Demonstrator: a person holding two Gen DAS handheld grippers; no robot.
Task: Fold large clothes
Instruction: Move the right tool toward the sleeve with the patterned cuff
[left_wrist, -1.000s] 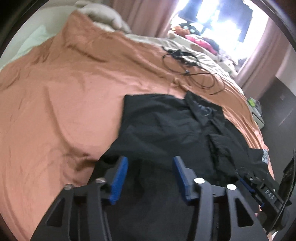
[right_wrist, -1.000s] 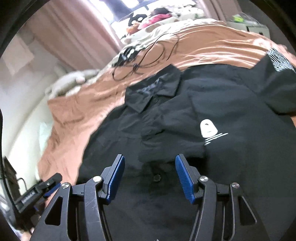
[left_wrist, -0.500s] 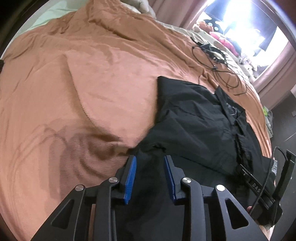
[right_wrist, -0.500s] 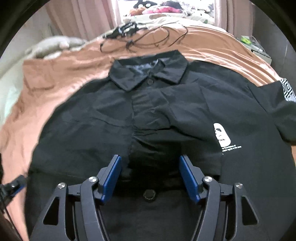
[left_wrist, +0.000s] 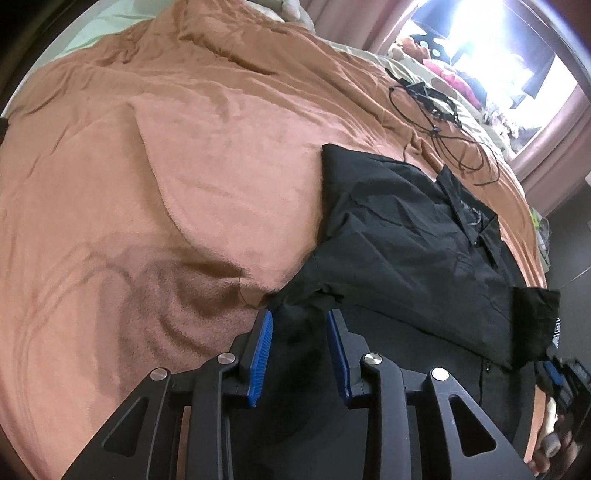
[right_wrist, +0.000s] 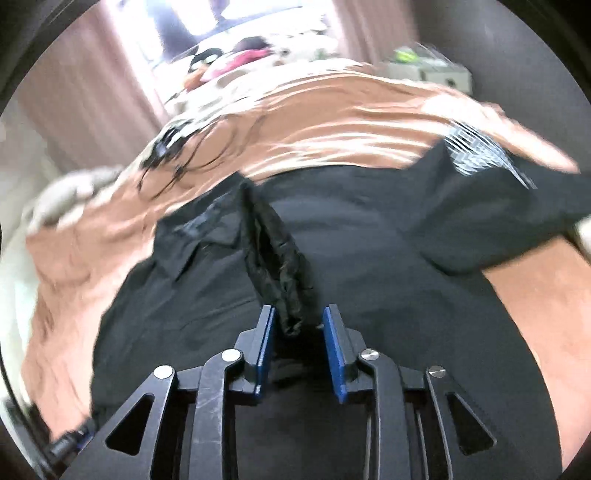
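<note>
Left tongs, right tongs: black frames, silver screws, blue ribbed pads; right view blurred.

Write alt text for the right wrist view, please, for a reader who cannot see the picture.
The right tool has just been closing on a raised fold of a black shirt spread over an orange-brown bed cover. The picture is blurred by motion. Behind are a tangle of black cables, pink curtains and a bright window.

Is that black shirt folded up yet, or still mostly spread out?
Partly folded. The black shirt has one side turned over its front, while its other printed sleeve lies out on the orange bedcover.
</note>
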